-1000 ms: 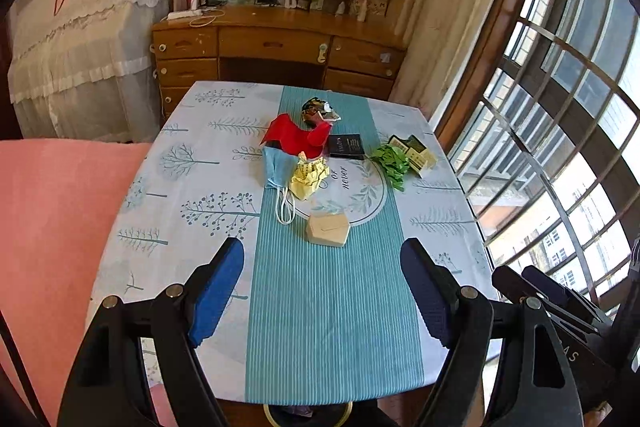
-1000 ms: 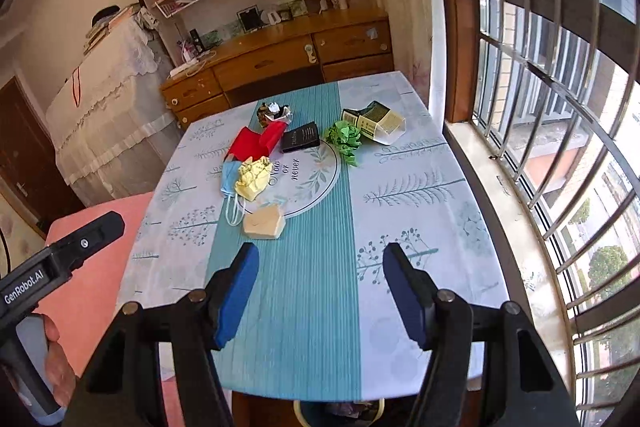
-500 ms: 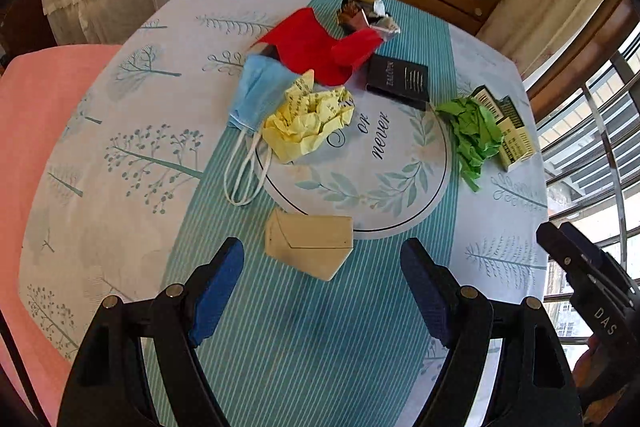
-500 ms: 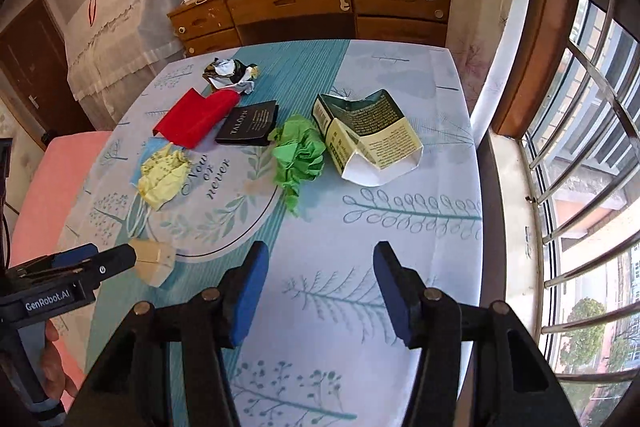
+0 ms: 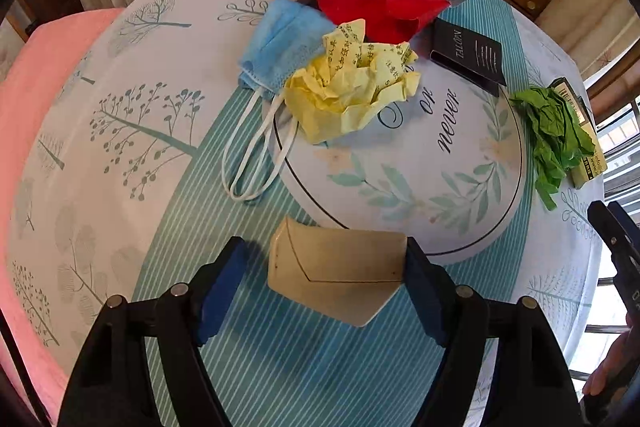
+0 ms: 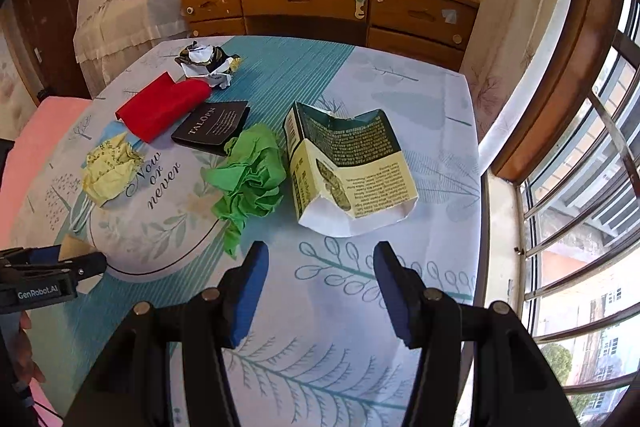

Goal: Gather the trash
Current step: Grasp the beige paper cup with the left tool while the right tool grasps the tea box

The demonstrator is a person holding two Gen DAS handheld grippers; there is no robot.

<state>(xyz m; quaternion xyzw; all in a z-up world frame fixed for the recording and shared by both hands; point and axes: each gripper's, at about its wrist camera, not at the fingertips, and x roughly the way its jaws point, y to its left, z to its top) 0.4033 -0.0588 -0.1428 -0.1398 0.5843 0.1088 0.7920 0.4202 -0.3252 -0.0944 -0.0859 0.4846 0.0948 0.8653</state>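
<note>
Beige folded carton (image 5: pixel 336 273) on the table (image 5: pixel 120 155) between the left gripper (image 5: pixel 324 277) jaws, closing; right pad touching, left pad apart. Yellow paper (image 5: pixel 352 95) at 12 o'clock. Right gripper (image 6: pixel 320 287) wide, empty; torn box (image 6: pixel 348 167) at 12, green paper (image 6: pixel 250 179) at 11.

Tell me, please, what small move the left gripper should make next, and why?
Probably finish closing. The left gripper already straddles the flattened beige paper cup on the tablecloth; its jaws are closing, one pad apparently at the cup's edge, the other still short of it. Then lift.
</note>
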